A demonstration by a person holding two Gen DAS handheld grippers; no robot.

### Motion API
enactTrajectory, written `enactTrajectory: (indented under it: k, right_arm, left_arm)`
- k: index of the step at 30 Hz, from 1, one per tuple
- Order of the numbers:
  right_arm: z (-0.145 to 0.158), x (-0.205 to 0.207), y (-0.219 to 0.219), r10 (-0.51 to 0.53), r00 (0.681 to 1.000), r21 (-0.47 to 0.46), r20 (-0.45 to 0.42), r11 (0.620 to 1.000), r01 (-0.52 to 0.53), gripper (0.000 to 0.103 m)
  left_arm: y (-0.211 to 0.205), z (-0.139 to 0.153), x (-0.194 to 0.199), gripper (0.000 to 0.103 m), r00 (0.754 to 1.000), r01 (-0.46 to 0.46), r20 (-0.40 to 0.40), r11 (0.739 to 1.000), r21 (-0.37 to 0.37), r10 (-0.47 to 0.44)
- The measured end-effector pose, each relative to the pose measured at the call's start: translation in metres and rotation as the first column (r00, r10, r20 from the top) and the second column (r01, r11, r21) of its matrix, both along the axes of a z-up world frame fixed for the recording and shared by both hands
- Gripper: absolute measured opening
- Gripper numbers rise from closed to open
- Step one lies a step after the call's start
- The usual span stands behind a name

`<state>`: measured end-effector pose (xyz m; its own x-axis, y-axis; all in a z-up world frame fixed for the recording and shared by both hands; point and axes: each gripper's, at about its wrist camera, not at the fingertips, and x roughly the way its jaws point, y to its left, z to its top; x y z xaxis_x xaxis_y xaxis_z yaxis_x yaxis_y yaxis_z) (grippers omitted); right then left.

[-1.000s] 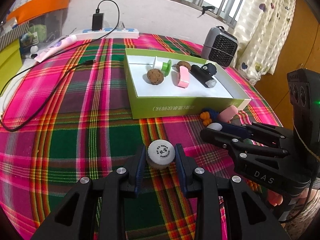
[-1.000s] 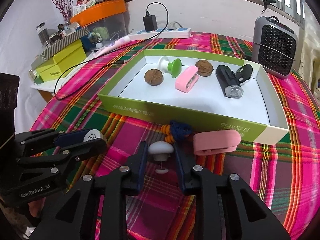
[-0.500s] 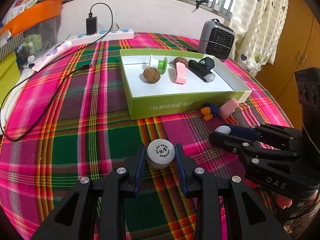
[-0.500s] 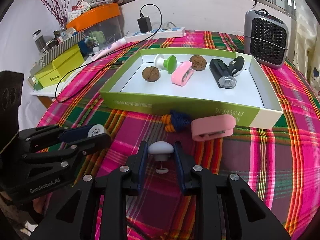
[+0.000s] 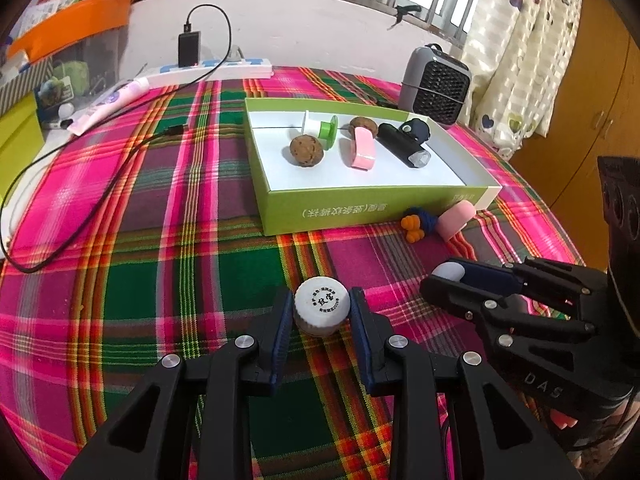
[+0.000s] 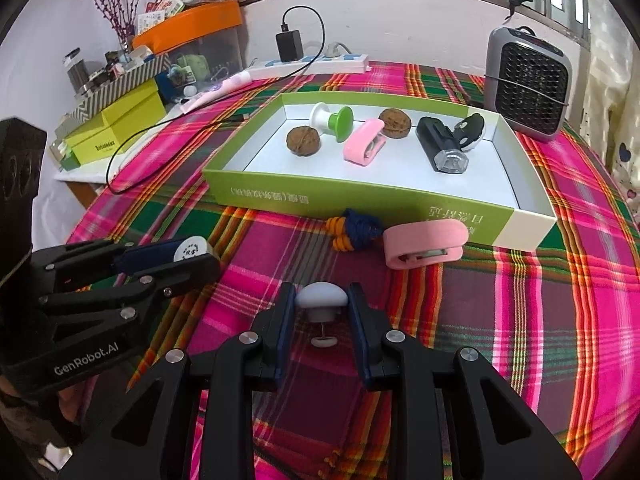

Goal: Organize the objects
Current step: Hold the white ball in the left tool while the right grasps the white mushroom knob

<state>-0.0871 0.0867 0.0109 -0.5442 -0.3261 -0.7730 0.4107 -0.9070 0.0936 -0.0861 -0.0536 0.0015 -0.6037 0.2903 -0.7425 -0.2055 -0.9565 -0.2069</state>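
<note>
Holding 2 pickups above the cloth: left gripper (image 5: 322, 312) pinches a white-capped bottle (image 5: 322, 307), right gripper (image 6: 322, 307) clamps a grey mushroom knob (image 6: 321, 299). Green box (image 6: 360, 205) sits ahead of both; next up, probably carry them over its near wall

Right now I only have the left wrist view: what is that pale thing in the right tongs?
Observer: The right tongs are shut on a pale mushroom-shaped piece; a thin pin with a small disc hangs under its cap.
Operator: And the brown thing behind the pink clip in the box?
Observer: That is a second walnut, seen whole from the right wrist view, lying just behind the clip's far end.
</note>
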Motion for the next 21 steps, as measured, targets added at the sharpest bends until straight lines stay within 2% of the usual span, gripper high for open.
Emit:
enactTrajectory:
  k: [4,21]
  right_arm:
    - [0.000,0.001,0.001,0.001,1.000,0.001,-0.002,1.000,-0.001,0.027]
    - [0.003,0.004,0.001,0.082,0.997,-0.043,-0.010,0.996,-0.082,0.027]
  left_arm:
    - [0.005,0.001,0.001,0.026,1.000,-0.004,-0.007,0.999,-0.039,0.004]
    - [0.015,0.008,0.008,0.026,0.999,-0.047,-0.030,0.995,-0.092,0.045]
